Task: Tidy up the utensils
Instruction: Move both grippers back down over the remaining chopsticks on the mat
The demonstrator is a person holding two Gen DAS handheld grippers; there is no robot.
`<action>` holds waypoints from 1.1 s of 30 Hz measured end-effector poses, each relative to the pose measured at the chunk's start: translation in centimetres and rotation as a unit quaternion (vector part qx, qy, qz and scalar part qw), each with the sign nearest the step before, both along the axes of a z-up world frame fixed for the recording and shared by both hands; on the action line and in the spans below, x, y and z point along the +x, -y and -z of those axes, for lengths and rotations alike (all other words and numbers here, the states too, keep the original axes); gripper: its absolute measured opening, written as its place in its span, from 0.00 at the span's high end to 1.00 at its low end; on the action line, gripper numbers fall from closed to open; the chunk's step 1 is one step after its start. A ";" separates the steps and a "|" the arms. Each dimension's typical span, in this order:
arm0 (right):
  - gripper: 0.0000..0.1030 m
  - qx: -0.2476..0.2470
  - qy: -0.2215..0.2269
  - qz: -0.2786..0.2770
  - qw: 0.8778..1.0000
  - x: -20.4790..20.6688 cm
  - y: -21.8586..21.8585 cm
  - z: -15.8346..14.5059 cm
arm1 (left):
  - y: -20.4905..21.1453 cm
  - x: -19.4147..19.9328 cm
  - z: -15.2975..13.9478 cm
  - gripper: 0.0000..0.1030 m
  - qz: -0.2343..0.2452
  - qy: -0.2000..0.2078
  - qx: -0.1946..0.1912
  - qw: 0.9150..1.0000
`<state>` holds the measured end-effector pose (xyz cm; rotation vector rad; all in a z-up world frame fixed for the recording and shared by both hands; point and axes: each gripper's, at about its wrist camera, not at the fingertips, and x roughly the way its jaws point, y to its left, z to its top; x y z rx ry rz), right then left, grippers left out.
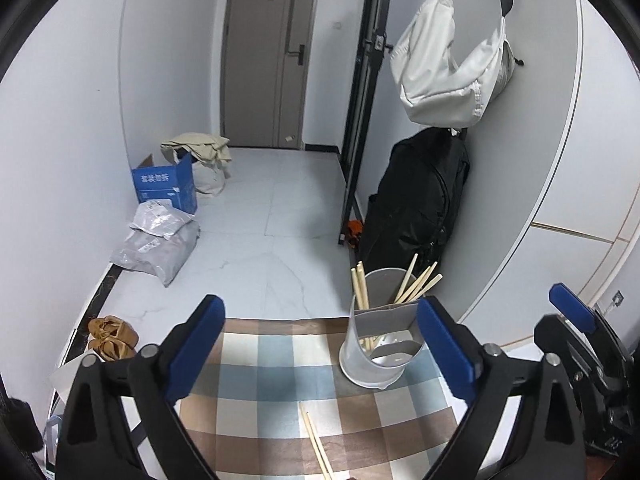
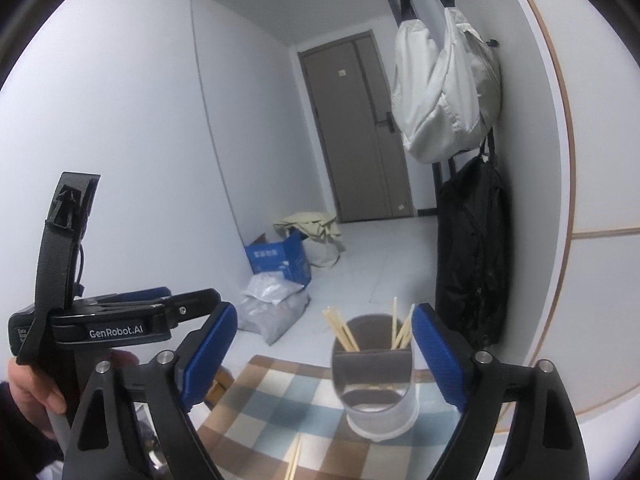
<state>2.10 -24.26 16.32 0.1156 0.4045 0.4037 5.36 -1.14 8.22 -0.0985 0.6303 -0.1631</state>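
Grey plastic holder (image 1: 376,344) stands on my checked cloth (image 1: 272,364), ahead of my left gripper (image 1: 320,344) and close beside its right finger (image 1: 444,348). Its tall back part holds chopsticks (image 1: 362,290) leaning left and right; the low front part looks bare apart from a few stick ends showing through the wall. Two loose chopsticks (image 1: 316,446) lie on the cloth below and between my left fingers, touching neither. My left jaws stand wide with nothing between the pads, tilted down toward the cloth.

From my right gripper (image 2: 320,356) the holder (image 2: 376,384) sits dead ahead between the blue pads, clear of both. These jaws are wide too and grip nothing. To their left my other hand (image 2: 36,392) grips the left tool's handle. The loose pair (image 2: 294,460) shows at the bottom edge.
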 end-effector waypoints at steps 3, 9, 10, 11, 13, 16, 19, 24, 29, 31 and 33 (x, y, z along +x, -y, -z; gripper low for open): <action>0.06 0.002 0.007 -0.002 1.000 -1.2 -0.4 1.0 | -0.3 -0.9 0.7 0.05 -0.003 0.012 0.004 1.000; 0.01 -0.010 -0.003 0.004 1.000 -2.4 -1.7 3.4 | -1.0 -2.6 2.6 0.05 -0.024 0.034 0.010 0.999; 0.01 -0.013 -0.005 0.006 1.000 -2.6 -1.8 3.9 | -1.1 -2.8 3.0 0.05 -0.028 0.036 0.012 0.999; 0.01 -0.014 -0.006 0.007 1.000 -2.9 -2.0 4.4 | -1.2 -3.0 3.4 0.05 -0.029 0.036 0.012 0.999; 0.01 -0.017 -0.013 0.006 1.000 -3.2 -2.2 5.3 | -1.4 -3.2 4.1 0.05 -0.033 0.038 0.017 0.999; 0.01 -0.031 -0.020 0.008 0.999 -3.4 -2.6 6.5 | -1.7 -3.3 5.3 0.05 -0.043 0.039 0.022 0.998; 0.01 -0.036 -0.039 0.008 0.999 -3.4 -2.7 8.1 | -2.2 -3.1 6.6 0.05 -0.049 0.028 0.014 0.998; 0.05 -0.041 -0.081 -0.003 0.996 -3.2 -3.1 10.7 | -2.9 -3.3 8.9 0.05 -0.052 0.015 0.011 0.998; 0.22 -0.066 -0.121 -0.015 0.990 -2.4 -4.1 12.6 | -4.1 -2.6 10.6 0.05 -0.061 -0.011 0.019 0.998; 0.23 -0.074 -0.141 -0.020 0.987 -1.8 -4.7 13.4 | -4.6 -2.8 10.6 0.05 -0.068 -0.007 0.023 0.997; 0.25 -0.081 -0.161 -0.034 0.983 -1.1 -5.3 14.1 | -5.3 -2.6 10.3 0.05 -0.073 -0.007 0.015 0.997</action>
